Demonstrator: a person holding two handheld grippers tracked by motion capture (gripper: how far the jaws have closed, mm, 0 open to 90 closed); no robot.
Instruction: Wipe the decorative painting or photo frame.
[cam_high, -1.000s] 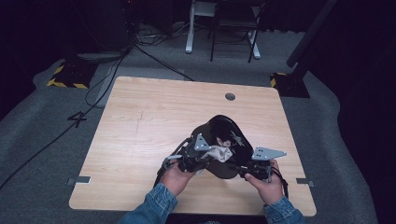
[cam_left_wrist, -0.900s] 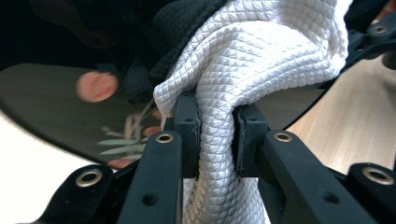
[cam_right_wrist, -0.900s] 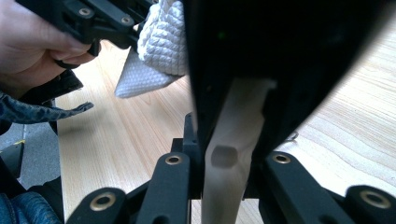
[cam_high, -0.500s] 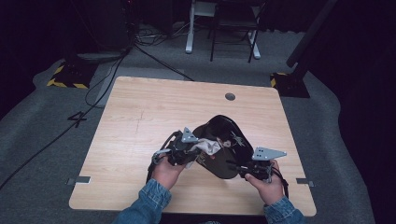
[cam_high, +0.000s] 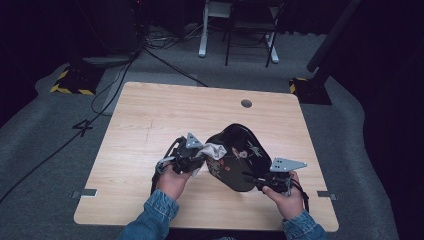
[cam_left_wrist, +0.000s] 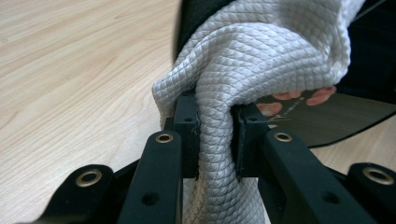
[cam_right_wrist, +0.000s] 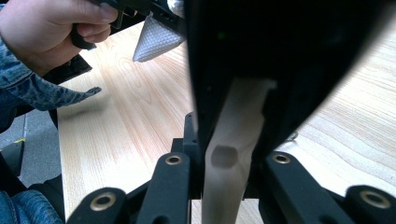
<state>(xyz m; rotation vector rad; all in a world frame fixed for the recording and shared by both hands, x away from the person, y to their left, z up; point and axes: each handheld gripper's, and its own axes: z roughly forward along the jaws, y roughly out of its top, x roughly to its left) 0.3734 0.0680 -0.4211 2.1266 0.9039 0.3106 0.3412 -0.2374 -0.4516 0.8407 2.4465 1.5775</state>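
Wooden table (cam_high: 150, 120): pale laminate with visible grain, rounded corners, 1 small round grommet hole (cam_high: 246, 103) near the far edge. It stands on grey carpet, cables trailing behind.

Black paddle (cam_high: 240, 155): an oval, glossy head, looks like a hard smooth face with small printed graphics. It is over the near-centre of the table, tilted up rather than lying flat. In the right gripper view its pale handle (cam_right_wrist: 233, 140) runs down between the jaws; the handle looks smooth, maybe wood or plastic, cannot tell which.

Right gripper (cam_high: 257, 181): jaws narrow, clamped on the paddle handle and holding the paddle steady at the person's right.

Left gripper (cam_high: 197, 157): jaws pinched tight on a bunched white cloth (cam_left_wrist: 261, 60). The cloth is quilted with a diamond weave, soft, folded over itself, and pressed against the left edge of the paddle head.

Step in hand, as I judge it: wiping the paddle face with the cloth, 1 gripper bracing while the other rubs. The cloth sits at the rim, so most of the face looks not yet covered.

Next move likely calls for dragging the cloth across the glossy face toward the right while keeping pressure, and the right gripper must hold the handle firm so the head does not twist.
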